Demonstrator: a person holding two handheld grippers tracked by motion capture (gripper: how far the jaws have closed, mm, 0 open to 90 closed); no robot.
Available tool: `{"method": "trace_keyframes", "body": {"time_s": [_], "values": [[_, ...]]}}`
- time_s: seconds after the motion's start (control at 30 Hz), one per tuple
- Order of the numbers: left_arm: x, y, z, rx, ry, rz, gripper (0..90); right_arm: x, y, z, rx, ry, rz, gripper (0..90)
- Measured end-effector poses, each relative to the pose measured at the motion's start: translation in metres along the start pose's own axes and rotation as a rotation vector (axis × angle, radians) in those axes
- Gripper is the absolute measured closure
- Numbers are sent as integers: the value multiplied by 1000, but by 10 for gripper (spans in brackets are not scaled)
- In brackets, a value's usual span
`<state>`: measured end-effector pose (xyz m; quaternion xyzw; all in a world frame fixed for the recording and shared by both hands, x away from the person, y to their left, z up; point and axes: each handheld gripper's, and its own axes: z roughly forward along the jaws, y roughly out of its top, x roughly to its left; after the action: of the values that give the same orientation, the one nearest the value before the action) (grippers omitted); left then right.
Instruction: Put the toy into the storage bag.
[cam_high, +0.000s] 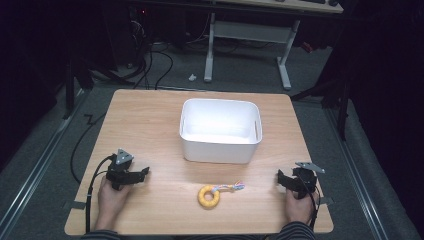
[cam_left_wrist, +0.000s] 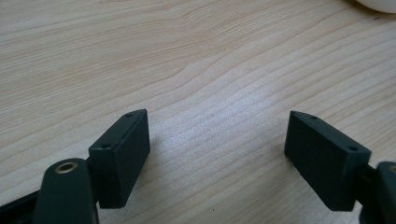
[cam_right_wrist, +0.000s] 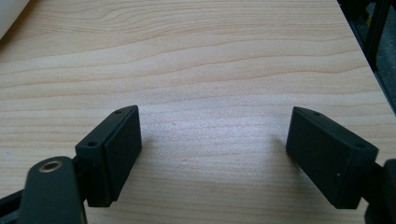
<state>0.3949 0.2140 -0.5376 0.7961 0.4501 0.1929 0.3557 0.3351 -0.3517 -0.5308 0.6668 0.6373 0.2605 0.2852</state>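
**A:** What does the high view give you?

**B:** A wooden surface (cam_high: 150, 115) with a white bin (cam_high: 220, 131) standing toward its far middle. Near the front edge lies a yellow ring toy (cam_high: 208, 196) with a short multicoloured rope (cam_high: 231, 187) running off to its right. The left gripper (cam_high: 141, 173) rests on the surface well to the left of the ring, the right gripper (cam_high: 281, 178) well to the right of it. Each is held by a hand in a striped sleeve, and each points inward toward the ring. Neither touches it.

**A:** And the left gripper view?

**B:** The left gripper (cam_left_wrist: 217, 154) has its jaws spread wide, with bare wood grain between them. A sliver of the white bin (cam_left_wrist: 378, 4) sits in the top right corner.

**A:** The right gripper view?

**B:** Much the same. The right gripper (cam_right_wrist: 214, 154) stands wide apart over bare surface, holding nothing. The bin's edge (cam_right_wrist: 11, 14) shows at the top left, and the surface's right edge runs down the top right corner.
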Motion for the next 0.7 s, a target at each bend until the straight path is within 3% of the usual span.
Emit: {"method": "trace_keyframes", "body": {"time_s": [0.43,0.7], "values": [[0,0,0,0,1,-2,226,1,0,0,1,-4,2,176],[1,1,0,2,1,-1,225,3,-1,-1,2,29,-28,169]]}}
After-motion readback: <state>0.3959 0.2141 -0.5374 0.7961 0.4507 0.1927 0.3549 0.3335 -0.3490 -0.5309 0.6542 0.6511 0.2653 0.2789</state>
